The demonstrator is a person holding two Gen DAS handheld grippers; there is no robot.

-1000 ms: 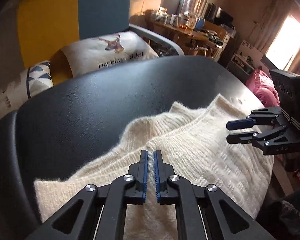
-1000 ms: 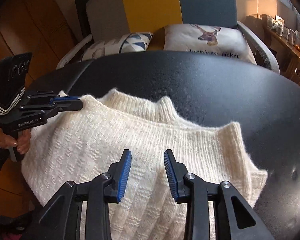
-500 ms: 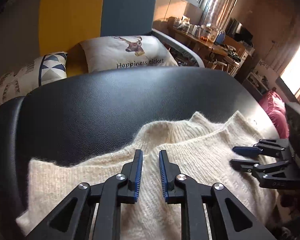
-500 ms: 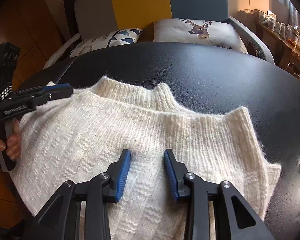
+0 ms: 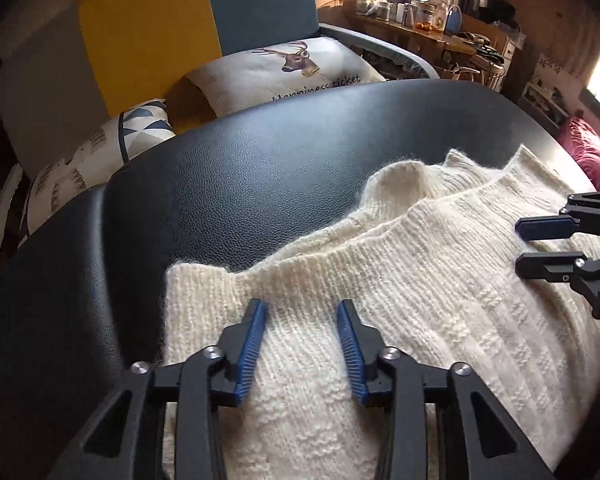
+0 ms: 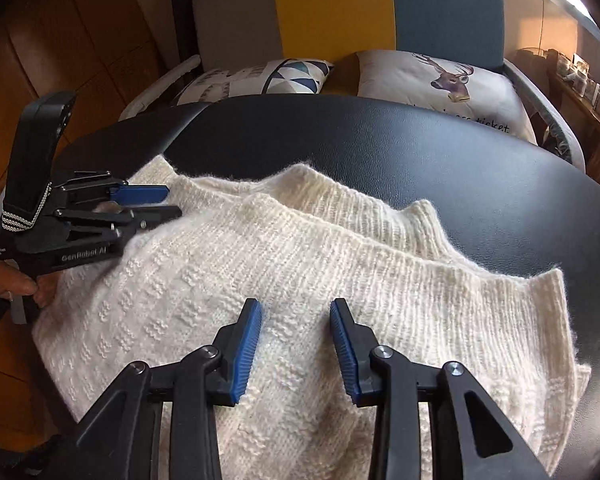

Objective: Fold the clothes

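- Black table [image 5: 260, 168] is carrying your cream sweater [image 5: 440, 288], folded, near its front edge.
- Your left gripper [image 5: 302, 308] is hovering wide over it.
- Your right gripper [image 6: 296, 306] is gaping wide too.
- Cushions [image 6: 440, 76] are sitting behind.

A cream knitted sweater [image 5: 440, 280] lies folded on the black padded bench [image 5: 240, 184], spread flat over its near part and reaching the near edge. The knit is fuzzy, with plain ribbing along the far edges and rows of small raised blocks across the body. Two layers show: the upper one ends in a straight ribbed hem, and just beyond it the lower layer peeks out with a rounded hump near the middle. In the right wrist view the sweater [image 6: 300, 264] has ribbed corners sticking out at its far right side over the dark bench [image 6: 460, 160].
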